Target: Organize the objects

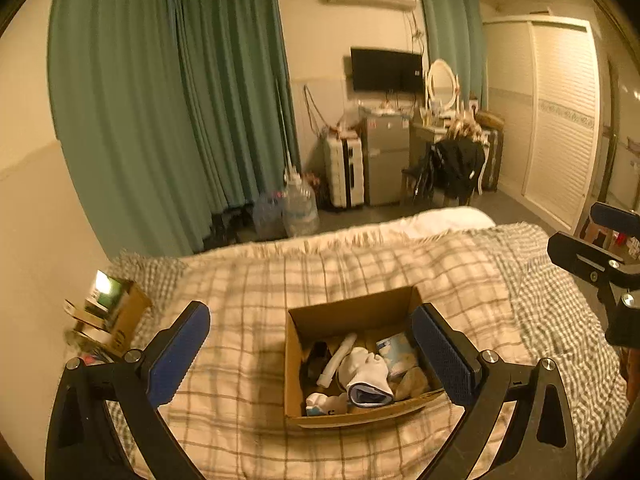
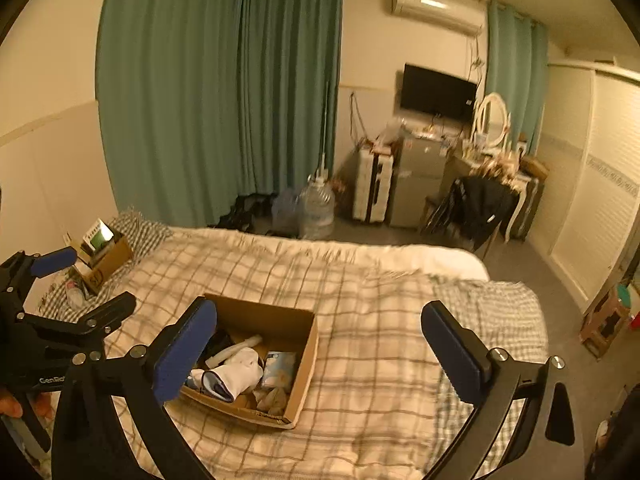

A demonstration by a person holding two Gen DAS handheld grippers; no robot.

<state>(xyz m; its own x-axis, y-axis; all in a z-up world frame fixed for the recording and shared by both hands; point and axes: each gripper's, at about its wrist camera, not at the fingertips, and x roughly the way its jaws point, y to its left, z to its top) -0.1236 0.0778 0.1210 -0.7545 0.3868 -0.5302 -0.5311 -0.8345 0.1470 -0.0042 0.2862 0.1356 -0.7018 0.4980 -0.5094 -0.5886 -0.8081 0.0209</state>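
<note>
An open cardboard box (image 1: 296,360) sits on the plaid bed cover; it also shows in the right wrist view (image 2: 308,344). Inside lie a white sock (image 1: 366,372), a white tube (image 1: 336,358), a pale blue packet (image 1: 394,350) and some dark and beige items. My left gripper (image 1: 312,356) is open and empty, held above the box with its fingers either side. My right gripper (image 2: 320,356) is open and empty, above the bed just right of the box. The sock (image 2: 240,366) and the packet (image 2: 280,364) show in the right wrist view too.
A second cardboard box (image 1: 120,316) with papers stands at the bed's far left corner (image 2: 104,256). The bed (image 2: 360,280) ends toward the floor, where water jugs (image 2: 316,208), a suitcase, a small fridge and a chair with a black jacket (image 2: 484,204) stand. Green curtains hang behind.
</note>
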